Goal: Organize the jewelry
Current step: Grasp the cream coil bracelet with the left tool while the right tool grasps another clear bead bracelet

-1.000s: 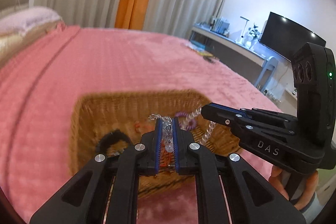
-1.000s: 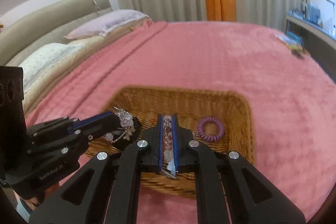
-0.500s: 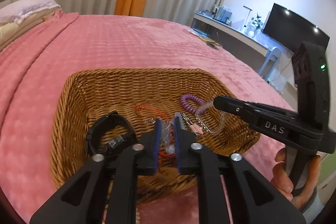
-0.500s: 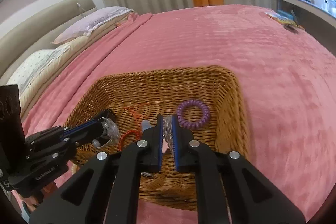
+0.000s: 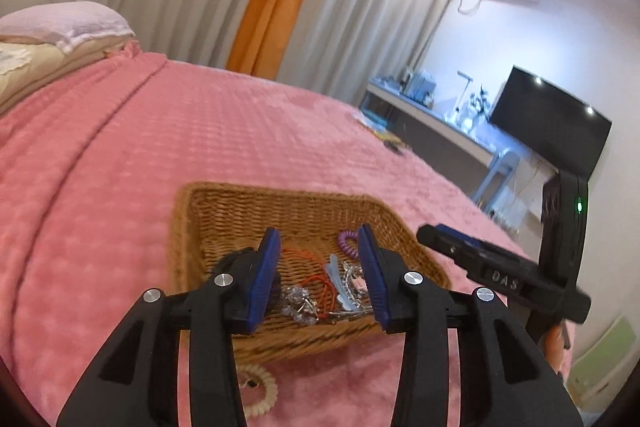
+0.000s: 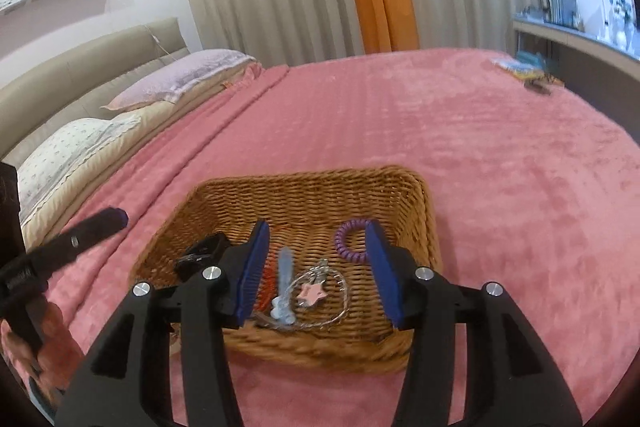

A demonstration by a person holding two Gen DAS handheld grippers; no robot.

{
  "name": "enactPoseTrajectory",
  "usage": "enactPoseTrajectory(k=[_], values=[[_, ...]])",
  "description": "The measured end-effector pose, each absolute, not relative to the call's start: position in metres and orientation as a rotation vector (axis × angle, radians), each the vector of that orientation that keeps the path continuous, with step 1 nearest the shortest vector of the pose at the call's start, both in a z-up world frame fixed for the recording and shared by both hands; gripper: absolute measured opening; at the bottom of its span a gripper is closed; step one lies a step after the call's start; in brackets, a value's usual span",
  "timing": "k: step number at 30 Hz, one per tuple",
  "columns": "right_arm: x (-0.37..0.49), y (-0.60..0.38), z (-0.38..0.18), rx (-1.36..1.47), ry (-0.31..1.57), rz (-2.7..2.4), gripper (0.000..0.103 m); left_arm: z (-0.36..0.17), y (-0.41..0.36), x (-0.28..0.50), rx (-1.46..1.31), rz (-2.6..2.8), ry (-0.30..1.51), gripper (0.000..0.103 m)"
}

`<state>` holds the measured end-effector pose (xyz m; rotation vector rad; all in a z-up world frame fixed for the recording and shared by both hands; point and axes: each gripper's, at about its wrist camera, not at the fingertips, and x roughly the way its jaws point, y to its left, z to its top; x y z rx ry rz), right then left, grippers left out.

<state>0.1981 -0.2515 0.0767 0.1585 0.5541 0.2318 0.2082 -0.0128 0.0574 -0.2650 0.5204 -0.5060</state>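
From your left wrist view, your left gripper [image 5: 320,275] is opening, nothing pinched between its blue pads — the jewelry lies below it in the wicker basket [image 5: 200,223] on the pink bedspread [image 5: 160,131]: a crystal bead bracelet [image 5: 298,301], a red cord [image 5: 316,281], a pale blue clip [image 5: 340,285] and a purple coil hair tie [image 5: 347,241]. A beige coil tie [image 5: 262,391] sits outside on the bedspread, just beside the basket's near wall. From your right wrist view, your right gripper [image 6: 318,267] is opening too, empty, above the basket [image 6: 420,195] — in it a thin chain with a pink star charm [image 6: 310,293], the blue clip [image 6: 284,283], the purple coil [image 6: 352,241] and a black watch [image 6: 202,251].
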Motion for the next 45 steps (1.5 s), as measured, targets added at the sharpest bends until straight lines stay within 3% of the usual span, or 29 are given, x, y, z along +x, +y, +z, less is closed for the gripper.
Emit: enactPoseTrajectory(k=[8,15,24,39,41,43,45], values=[[0.127,-0.224,0.088,0.080,0.535,0.280,0.047,0.067,0.011,0.150,-0.278,-0.471,0.485,0.039],[0.087,-0.204,0.064,0.016,0.614,0.278,0.046,0.039,0.019,0.131,-0.240,-0.398,0.586,0.039],[0.084,-0.191,0.011,0.016,0.767,0.286,0.046,-0.022,0.020,0.166,-0.211,-0.302,0.855,0.039],[0.088,-0.173,-0.014,-0.069,0.835,0.289,0.046,-0.040,0.003,0.196,-0.146,-0.213,0.901,0.037],[0.089,-0.171,-0.015,-0.079,0.838,0.284,0.046,-0.041,0.000,0.196,-0.125,-0.201,0.897,0.034],[0.090,-0.170,-0.016,-0.087,0.842,0.280,0.046,-0.041,-0.004,0.194,-0.103,-0.191,0.893,0.024],[0.090,-0.169,-0.016,-0.094,0.843,0.281,0.039,-0.041,-0.005,0.193,-0.093,-0.194,0.890,0.020]])
